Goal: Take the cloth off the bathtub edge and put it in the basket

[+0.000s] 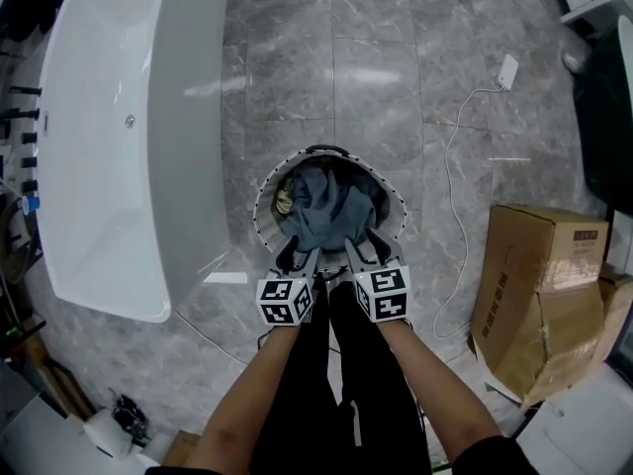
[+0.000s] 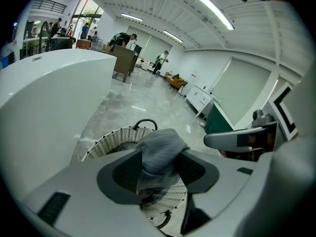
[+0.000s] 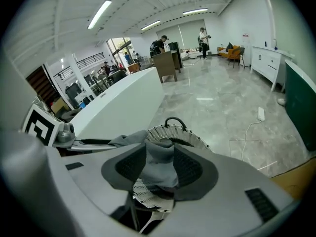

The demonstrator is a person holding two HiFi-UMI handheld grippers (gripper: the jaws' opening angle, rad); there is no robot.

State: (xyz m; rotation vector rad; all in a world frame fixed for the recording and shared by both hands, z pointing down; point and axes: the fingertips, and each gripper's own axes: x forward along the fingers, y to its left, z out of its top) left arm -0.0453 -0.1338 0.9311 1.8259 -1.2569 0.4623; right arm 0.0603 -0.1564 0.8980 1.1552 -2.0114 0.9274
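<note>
Grey cloth (image 1: 321,211) lies bunched in white wicker basket (image 1: 260,214) on floor, next to bathtub (image 1: 129,117). L claw (image 1: 305,257) & R claw (image 1: 361,253) both spread open, cloth folds loose btw. jaws.

Dented cardboard box (image 1: 539,290), right. White adapter (image 1: 508,70) with cord (image 1: 462,236) on grey marble floor (image 1: 376,67). People (image 3: 203,35) standing far off.

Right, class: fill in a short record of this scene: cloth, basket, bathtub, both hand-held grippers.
cloth: grey, bunched in the basket
basket: white, round, on the floor by the bathtub
bathtub: white, no cloth on its edge
left hand-held gripper: open, cloth between its jaws
right hand-held gripper: open, cloth between its jaws
</note>
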